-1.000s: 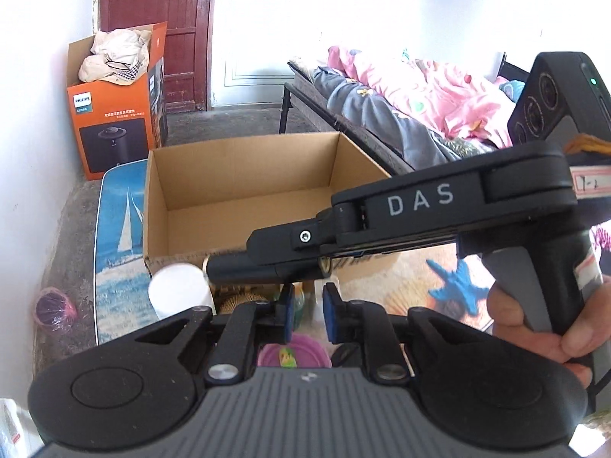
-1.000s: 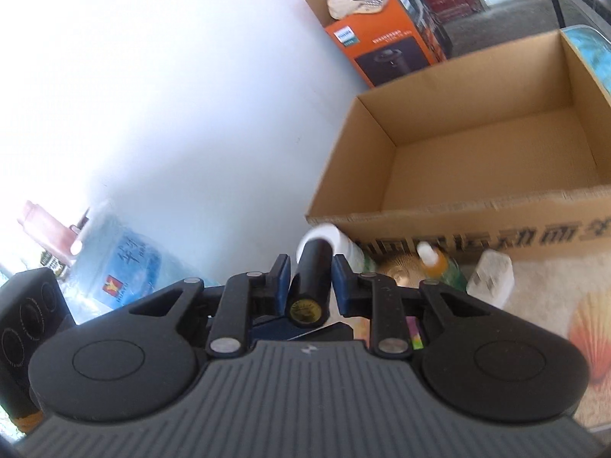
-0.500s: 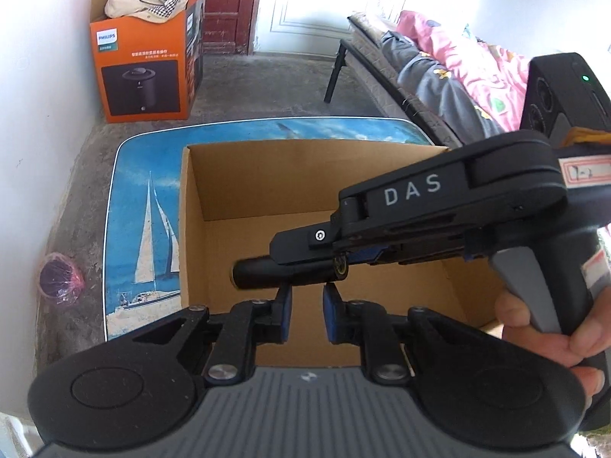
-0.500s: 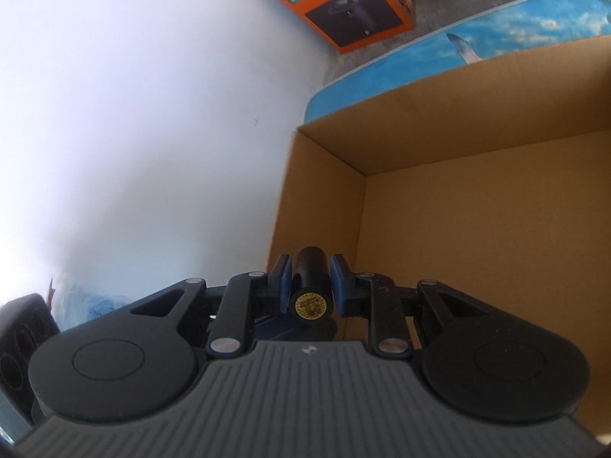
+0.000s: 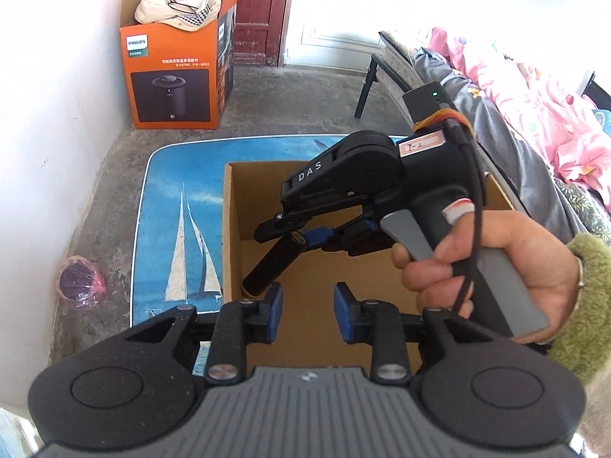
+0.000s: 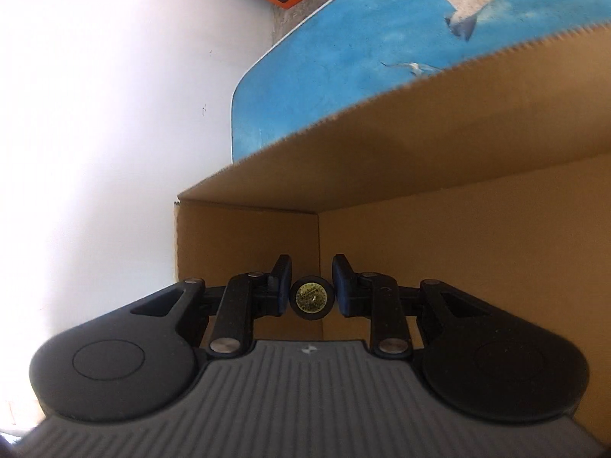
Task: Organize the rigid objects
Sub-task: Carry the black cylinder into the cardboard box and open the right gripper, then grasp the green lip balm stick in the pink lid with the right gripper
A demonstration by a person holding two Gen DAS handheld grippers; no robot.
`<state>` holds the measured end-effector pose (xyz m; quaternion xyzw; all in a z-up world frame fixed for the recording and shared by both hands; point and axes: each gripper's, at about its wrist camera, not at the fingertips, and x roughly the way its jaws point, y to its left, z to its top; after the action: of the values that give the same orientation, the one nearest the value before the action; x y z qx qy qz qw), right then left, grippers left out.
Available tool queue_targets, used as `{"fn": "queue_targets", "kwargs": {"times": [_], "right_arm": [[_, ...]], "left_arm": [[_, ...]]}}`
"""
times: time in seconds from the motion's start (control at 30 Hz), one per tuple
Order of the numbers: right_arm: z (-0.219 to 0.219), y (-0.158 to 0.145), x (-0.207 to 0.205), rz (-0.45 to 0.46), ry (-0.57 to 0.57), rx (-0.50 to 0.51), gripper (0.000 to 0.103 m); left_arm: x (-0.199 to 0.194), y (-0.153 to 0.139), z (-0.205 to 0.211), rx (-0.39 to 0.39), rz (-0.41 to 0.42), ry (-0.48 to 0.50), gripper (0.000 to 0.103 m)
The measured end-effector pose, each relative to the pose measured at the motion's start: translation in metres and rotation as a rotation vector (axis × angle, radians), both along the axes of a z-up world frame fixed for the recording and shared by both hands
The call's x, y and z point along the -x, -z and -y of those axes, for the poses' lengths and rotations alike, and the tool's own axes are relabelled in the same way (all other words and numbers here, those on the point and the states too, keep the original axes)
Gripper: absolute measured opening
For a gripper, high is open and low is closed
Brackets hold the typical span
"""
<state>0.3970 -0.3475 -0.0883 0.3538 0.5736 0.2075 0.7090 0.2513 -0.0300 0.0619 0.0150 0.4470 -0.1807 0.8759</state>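
Note:
An open cardboard box [image 5: 232,229] stands on a blue sailboat board [image 5: 179,210]. A hand [image 5: 508,263] holds my right gripper [image 5: 294,237] over the box's left part, pointing down and left. A black cylinder [image 5: 267,267] with a gold end label [image 6: 312,297] lies between that gripper's blue pads. It hangs tilted down toward the box floor. The right gripper's [image 6: 312,286] jaws are opening and the pads no longer squeeze the cylinder. My left gripper [image 5: 308,305] sits at the near side of the box, its jaws opening with nothing between them.
An orange Philips carton [image 5: 172,76] with cloth on top stands by the white wall and a red door. A bed with pink bedding [image 5: 534,95] runs along the right. A dark object in pink wrap [image 5: 76,278] lies on the concrete floor at the left.
Both grippers moved from the box's front to above it. The right gripper dropped toward its left corner. Both sets of jaws spread, and the cylinder tipped downward in the right gripper.

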Motion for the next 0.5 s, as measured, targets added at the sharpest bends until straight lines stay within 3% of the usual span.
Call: {"fn": "queue_targets", "kwargs": {"times": [0.1,0.13,0.5], "right_arm": [[0.004,-0.006,0.005,0.031,0.019,-0.015,0.050],[0.005,-0.010,0.008,0.050,0.020,-0.016,0.052],[0.080,-0.084,0.071,0.261,0.146,-0.151,0.053]], "left_arm": [[0.011,-0.014,-0.009,0.046,0.058,-0.023,0.046],[0.016,-0.019,-0.011,0.056,0.076,-0.026,0.047],[0.094,-0.060,-0.038,0.154,0.241,-0.038,0.055]]}}
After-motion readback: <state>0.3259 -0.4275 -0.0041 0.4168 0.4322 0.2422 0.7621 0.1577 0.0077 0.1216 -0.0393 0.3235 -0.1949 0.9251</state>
